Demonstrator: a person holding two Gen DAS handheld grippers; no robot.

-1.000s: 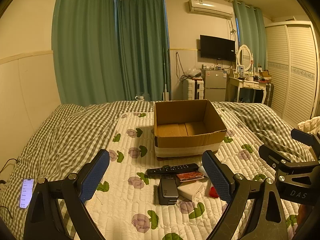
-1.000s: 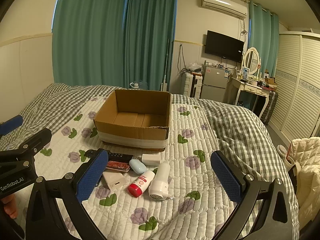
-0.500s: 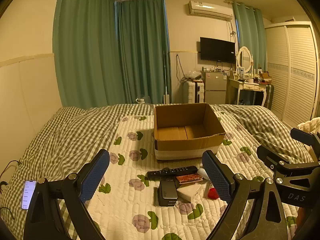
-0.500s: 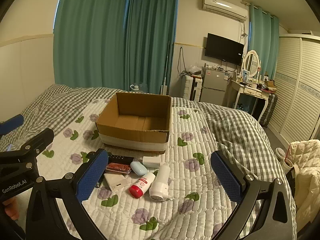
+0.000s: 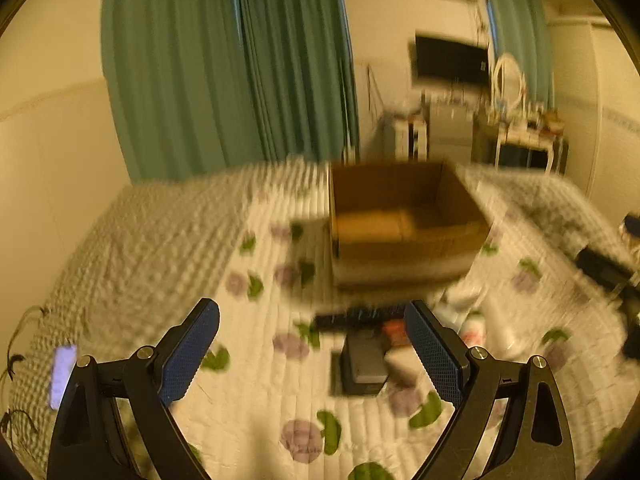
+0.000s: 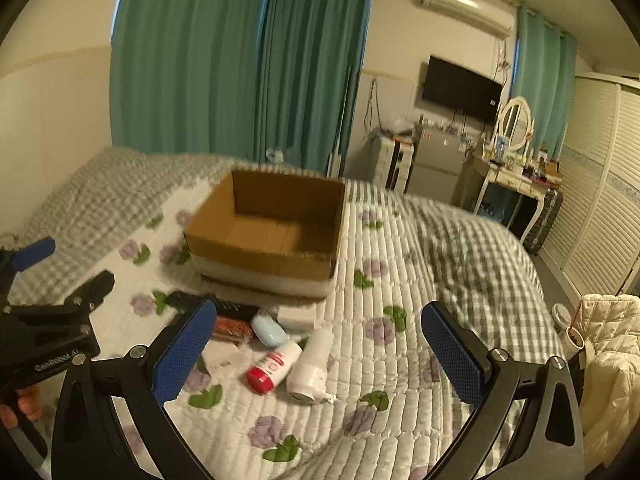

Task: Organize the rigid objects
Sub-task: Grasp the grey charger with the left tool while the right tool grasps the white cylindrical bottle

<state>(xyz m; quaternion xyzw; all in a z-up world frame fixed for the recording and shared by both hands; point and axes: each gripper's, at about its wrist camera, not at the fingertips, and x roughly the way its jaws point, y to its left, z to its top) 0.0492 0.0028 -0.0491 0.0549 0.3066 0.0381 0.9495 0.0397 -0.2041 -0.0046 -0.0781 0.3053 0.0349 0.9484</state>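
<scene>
Blur now smears the left wrist view — the left gripper (image 5: 312, 340) has just swung nearer the cardboard box (image 6: 272, 236). Both it and the right gripper (image 6: 318, 346) gape wide and empty — packing has not begun.

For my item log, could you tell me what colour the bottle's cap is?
Red, on a white bottle; clearest in the right wrist view.

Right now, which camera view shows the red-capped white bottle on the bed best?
The right wrist view shows it best: the red-capped bottle lies sharp and whole on the quilt, beside a white cylinder. In the left wrist view, motion blur and the left gripper's right finger leave only a white-and-red smear.
</scene>
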